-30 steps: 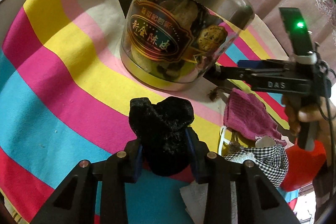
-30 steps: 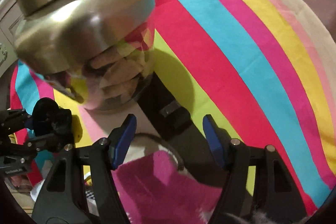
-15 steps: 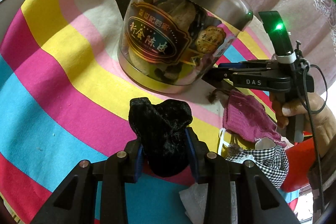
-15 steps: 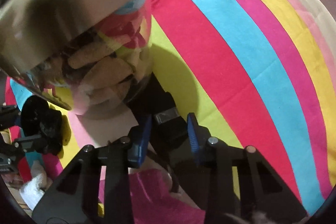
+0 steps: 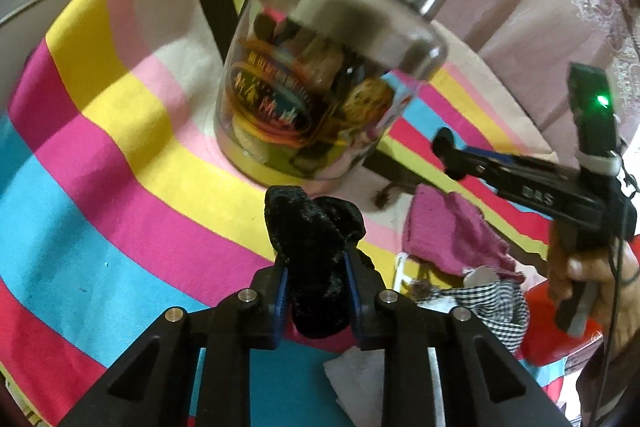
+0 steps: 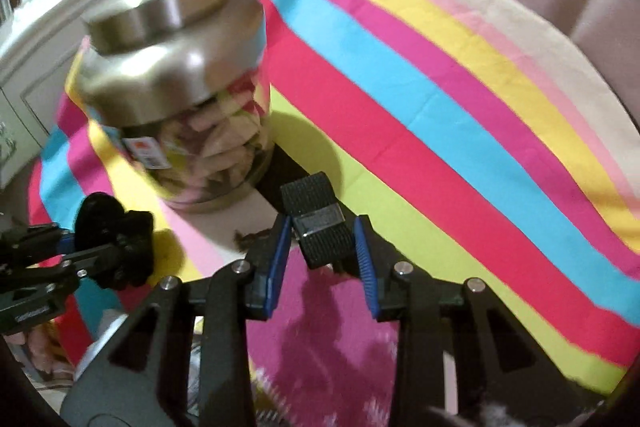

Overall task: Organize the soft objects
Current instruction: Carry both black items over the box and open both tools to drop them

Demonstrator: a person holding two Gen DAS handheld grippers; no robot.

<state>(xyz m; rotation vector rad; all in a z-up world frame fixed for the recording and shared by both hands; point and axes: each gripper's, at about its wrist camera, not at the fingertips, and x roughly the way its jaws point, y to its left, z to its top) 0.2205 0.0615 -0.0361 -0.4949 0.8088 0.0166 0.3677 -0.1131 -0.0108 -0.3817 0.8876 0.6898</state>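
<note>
- Pads of the left tool [image 5: 315, 285] press in on a black velvety scrunchie [image 5: 314, 251], which bulges up and forward out of the grip, lifted over the blue and magenta stripes of the striped cloth [image 5: 120, 147] that covers the surface.
- Seen from the right wrist camera, that same left tool [image 6: 86, 259] sits at the left side with the scrunchie [image 6: 114, 239] bunched between its fingers.
- Blue pads of the right tool [image 6: 322, 247] pinch a black ribbed elastic band [image 6: 318, 225] with a small dark buckle across it; the band stands up between the fingers, above the lime stripe.
- From the left wrist camera, the right tool [image 5: 452, 155] reaches in from the right side, its fingers close together, a hand [image 5: 592, 275] around its handle and a green light glowing on the unit above it.
- A magenta knitted cloth [image 6: 332, 339] lies just under the right tool, toward the near edge of the surface.
- Beside it, at the near right side in the left wrist view, lie a black-and-white checked fabric [image 5: 492, 307] and a white crumpled piece [image 5: 356, 371].
- A glass jar [image 5: 316, 111] with a metal lid [image 5: 360, 11] stands just beyond both tools, near the middle of the surface, its picture blurred.
</note>
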